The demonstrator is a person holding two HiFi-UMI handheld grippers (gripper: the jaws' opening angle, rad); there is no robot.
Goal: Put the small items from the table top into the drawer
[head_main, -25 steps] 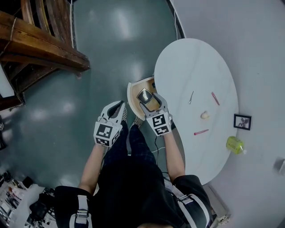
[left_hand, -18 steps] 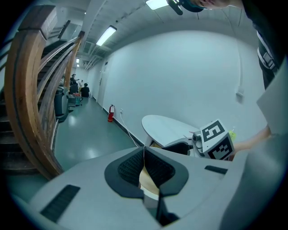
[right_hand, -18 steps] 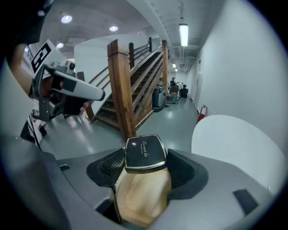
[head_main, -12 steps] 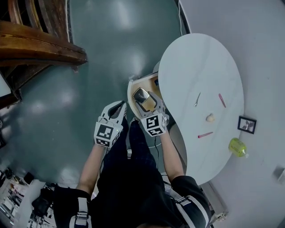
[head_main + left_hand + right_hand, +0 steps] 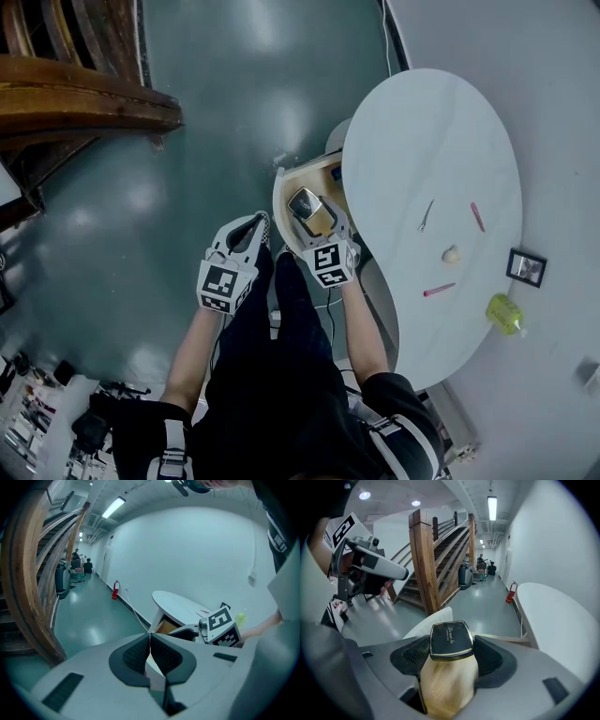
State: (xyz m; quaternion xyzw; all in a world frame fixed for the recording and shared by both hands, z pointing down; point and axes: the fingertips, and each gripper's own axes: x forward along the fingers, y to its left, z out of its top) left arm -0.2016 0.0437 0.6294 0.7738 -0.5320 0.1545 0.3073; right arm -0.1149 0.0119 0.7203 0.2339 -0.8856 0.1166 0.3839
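Note:
My right gripper [image 5: 310, 210] is shut on a black compact case with gold trim [image 5: 305, 203], held over the open wooden drawer [image 5: 292, 180] at the left edge of the white oval table [image 5: 431, 131]. In the right gripper view the compact case [image 5: 451, 641] sits between the pads of the right gripper [image 5: 452, 654], with the drawer's white front [image 5: 431, 619] beyond it. My left gripper [image 5: 251, 230] hangs to the left of the drawer, shut and empty; its jaws meet in the left gripper view [image 5: 150, 649]. On the table lie a thin metal piece [image 5: 427, 216], two pink sticks [image 5: 478, 217] [image 5: 438, 290] and a small cream item [image 5: 452, 253].
A yellow-green bottle [image 5: 504, 314] and a small picture frame [image 5: 528, 268] stand near the table's right edge by the wall. A wooden staircase [image 5: 84, 94] rises at the upper left. The person's legs are below the grippers. Green floor lies left of the drawer.
The head view has shifted a little. The right gripper stays over the drawer, still shut on the compact case. The left gripper has hardly moved.

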